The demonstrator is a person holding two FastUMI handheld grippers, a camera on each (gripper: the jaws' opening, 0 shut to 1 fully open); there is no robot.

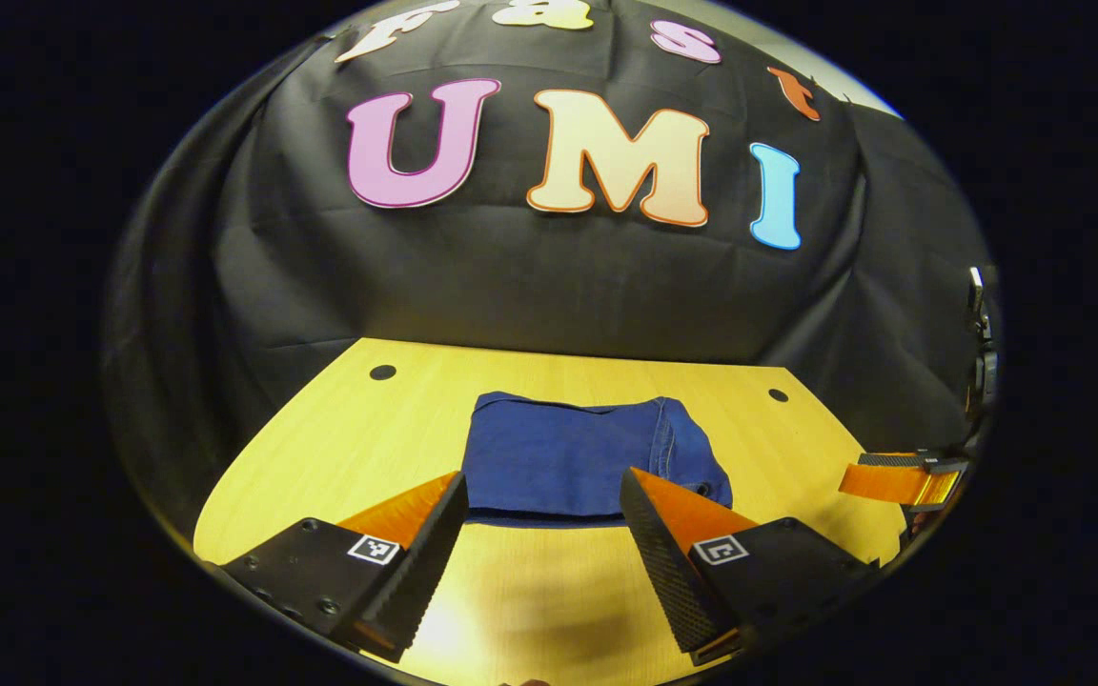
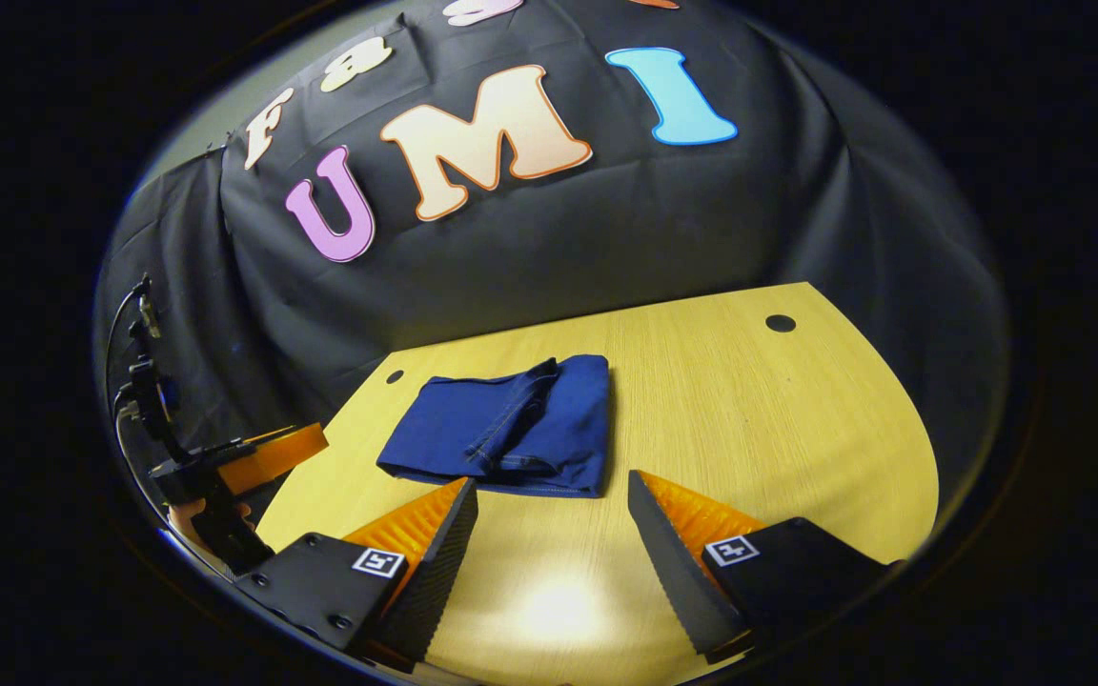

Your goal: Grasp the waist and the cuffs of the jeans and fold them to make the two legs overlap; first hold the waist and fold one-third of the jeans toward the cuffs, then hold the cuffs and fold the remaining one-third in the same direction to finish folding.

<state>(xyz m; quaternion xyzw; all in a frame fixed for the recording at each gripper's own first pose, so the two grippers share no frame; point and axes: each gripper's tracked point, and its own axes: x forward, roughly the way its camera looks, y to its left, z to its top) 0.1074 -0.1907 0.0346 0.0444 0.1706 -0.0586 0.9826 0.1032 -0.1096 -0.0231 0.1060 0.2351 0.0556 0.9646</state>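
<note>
- 1 pair of jeans, folded into 1 blue bundle.
- 1 wooden table underneath it.
- 2 round holes in the tabletop, 1 near each far corner.
- 2 grippers: the left gripper and the right gripper.
- 2 fingers on each, so 4 fingers.

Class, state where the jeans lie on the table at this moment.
The jeans lie folded on the table, towards its far edge, just beyond the open left gripper. In the right gripper view they sit left of centre, ahead of the right gripper.
</note>
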